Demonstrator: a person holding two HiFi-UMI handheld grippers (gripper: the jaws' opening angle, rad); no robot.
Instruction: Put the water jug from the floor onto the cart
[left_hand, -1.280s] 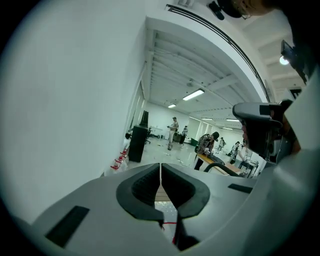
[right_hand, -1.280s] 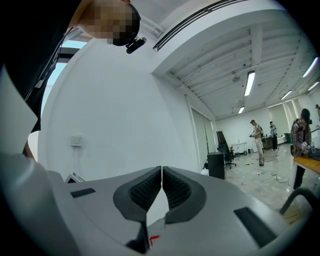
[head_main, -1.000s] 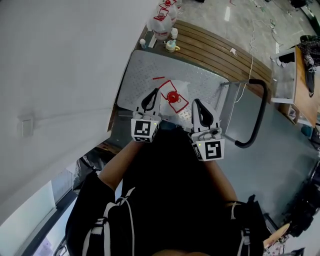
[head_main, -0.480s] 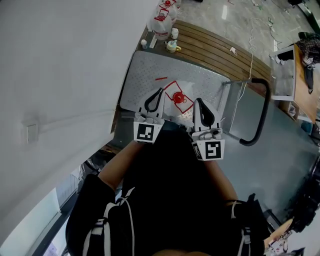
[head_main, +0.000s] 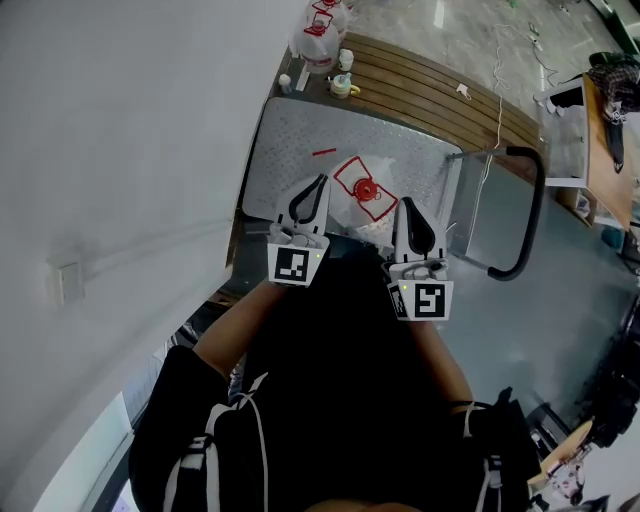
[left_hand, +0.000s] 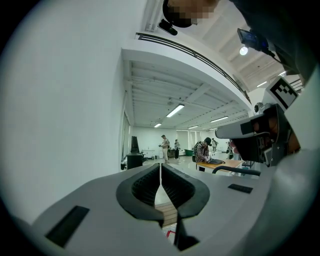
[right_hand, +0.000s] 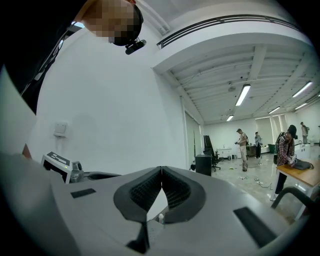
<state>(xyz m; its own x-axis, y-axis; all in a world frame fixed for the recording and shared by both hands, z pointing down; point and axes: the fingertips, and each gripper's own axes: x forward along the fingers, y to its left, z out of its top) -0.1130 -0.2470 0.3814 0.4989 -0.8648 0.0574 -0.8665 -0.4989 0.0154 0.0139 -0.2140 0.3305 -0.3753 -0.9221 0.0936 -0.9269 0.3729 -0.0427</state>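
The water jug (head_main: 366, 190) is clear, with a red cap and a red-edged label. In the head view it is over the grey cart deck (head_main: 300, 130), flanked by both grippers. Whether it rests on the deck I cannot tell. My left gripper (head_main: 321, 181) is against its left side with jaws shut and nothing between them. My right gripper (head_main: 405, 203) is at its right side, also shut and empty. In the left gripper view the left gripper (left_hand: 160, 166) has its pads together, with a bit of red label (left_hand: 171, 233) below. The right gripper view shows the right gripper (right_hand: 161, 170) with its jaws meeting too.
The cart's black handle (head_main: 532, 215) curves at the right. Beyond the cart lies a wooden slatted platform (head_main: 430, 90) with more jugs (head_main: 318, 30) and small bottles (head_main: 342, 86). A white wall (head_main: 120, 150) runs close on the left. A desk (head_main: 612, 120) stands at far right.
Both grippers and the jug between them have shifted a little to the right over the cart deck. The jaws stay shut.
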